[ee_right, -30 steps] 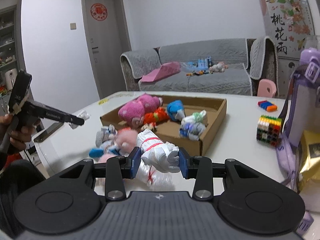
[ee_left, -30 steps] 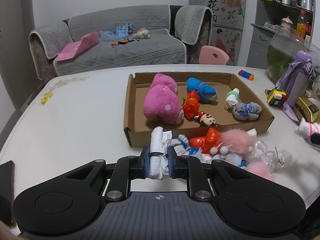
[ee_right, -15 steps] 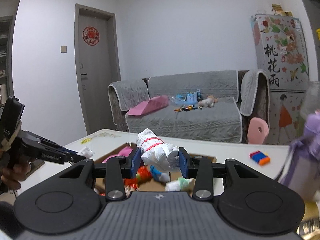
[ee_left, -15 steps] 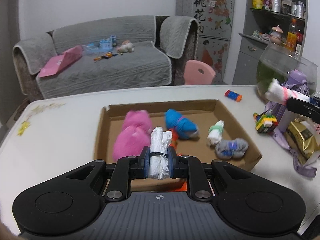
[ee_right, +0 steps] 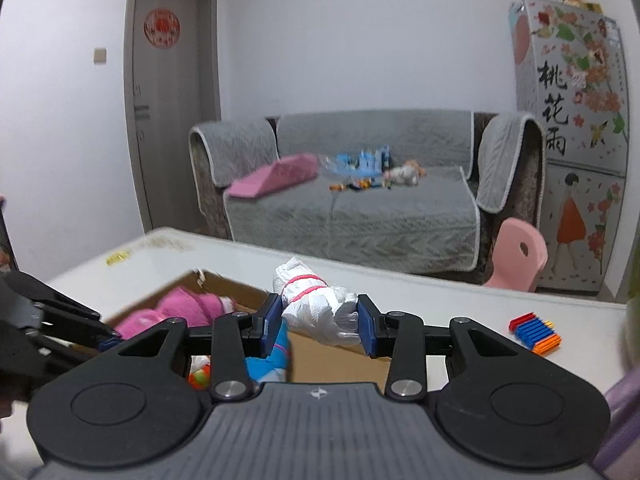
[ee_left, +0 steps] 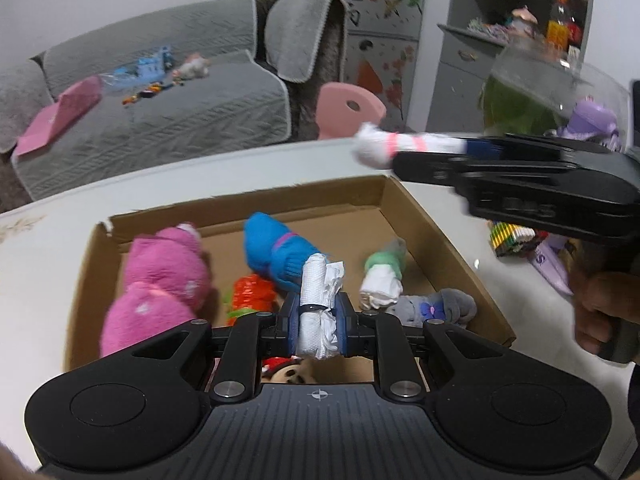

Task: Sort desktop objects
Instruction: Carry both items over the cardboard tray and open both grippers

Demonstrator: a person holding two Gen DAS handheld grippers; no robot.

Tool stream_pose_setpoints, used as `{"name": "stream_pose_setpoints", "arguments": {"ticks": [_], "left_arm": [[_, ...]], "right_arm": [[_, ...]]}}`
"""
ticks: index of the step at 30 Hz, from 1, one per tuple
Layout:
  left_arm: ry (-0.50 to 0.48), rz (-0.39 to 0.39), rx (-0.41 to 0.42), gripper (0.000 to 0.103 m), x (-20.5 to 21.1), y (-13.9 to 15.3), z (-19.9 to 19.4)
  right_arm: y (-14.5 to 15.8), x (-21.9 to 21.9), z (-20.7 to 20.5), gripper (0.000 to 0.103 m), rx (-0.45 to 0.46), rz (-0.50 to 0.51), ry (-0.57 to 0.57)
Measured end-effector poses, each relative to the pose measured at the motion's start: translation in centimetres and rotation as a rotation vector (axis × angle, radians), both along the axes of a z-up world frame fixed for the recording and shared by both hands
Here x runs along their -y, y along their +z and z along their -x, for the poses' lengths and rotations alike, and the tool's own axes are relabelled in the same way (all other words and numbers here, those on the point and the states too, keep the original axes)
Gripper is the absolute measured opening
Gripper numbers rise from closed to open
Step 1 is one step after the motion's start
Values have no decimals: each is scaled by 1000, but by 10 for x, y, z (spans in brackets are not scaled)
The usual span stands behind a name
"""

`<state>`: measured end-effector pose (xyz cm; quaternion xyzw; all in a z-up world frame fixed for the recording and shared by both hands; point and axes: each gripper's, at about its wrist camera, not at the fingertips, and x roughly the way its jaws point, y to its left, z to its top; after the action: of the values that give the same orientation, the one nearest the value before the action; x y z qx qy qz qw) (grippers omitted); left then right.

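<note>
2 grippers each clench a roll for the box: the left gripper pinches a white roll upright between its jaws, with the box's toys just beyond and below. The right gripper clamps a pink-banded roll crosswise, the box rim just beneath its jaws, probably so both can drop in together.

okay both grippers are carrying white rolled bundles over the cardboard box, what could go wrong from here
1. The right gripper grips its white bundle with pink bands at one end only; most of it juts past the fingers, so it might slip out beyond the shallow cardboard box.
2. The left gripper holds its white bundle with a black band above the blue rolled sock and orange toy; dropped here, it could land on them and roll.
3. Both grippers converge over the box and could bump.
</note>
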<state>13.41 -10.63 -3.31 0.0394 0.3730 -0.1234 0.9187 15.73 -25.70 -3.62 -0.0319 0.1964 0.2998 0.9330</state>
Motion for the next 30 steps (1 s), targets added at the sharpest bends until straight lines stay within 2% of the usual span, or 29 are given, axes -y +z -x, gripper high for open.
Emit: {"name": "stream_pose_setpoints", "arguments": {"ticks": [5,12,16,22,26,27,28,30], "left_arm": [[-20,-14,-31,23,8,-14,-13],[-31,-26,-61,23,11,-29,-21],[-28,-23,-81,24,9,-34,-25],[-10,1,-153,24,3,-48,-36],[5,13,-160,29,0,-49,-37],[9,11,-157,38,1,-48,-35],[15,1,-153,53,1,-47,-34],[23,-5,-124,71,1,-42,-28]], "right_arm": [[-7,-13,0,37,-6,72,6],[-16,-19,-13,37,-59,113,14],[-22,-24,-19,37,-93,151,6],[-27,-30,-22,37,-124,183,8],[-30,-35,-23,39,-132,206,6],[-31,-36,-23,42,-126,211,-2],[-30,-34,-24,52,-119,209,-12],[-27,-30,-23,55,-116,193,-19]]}}
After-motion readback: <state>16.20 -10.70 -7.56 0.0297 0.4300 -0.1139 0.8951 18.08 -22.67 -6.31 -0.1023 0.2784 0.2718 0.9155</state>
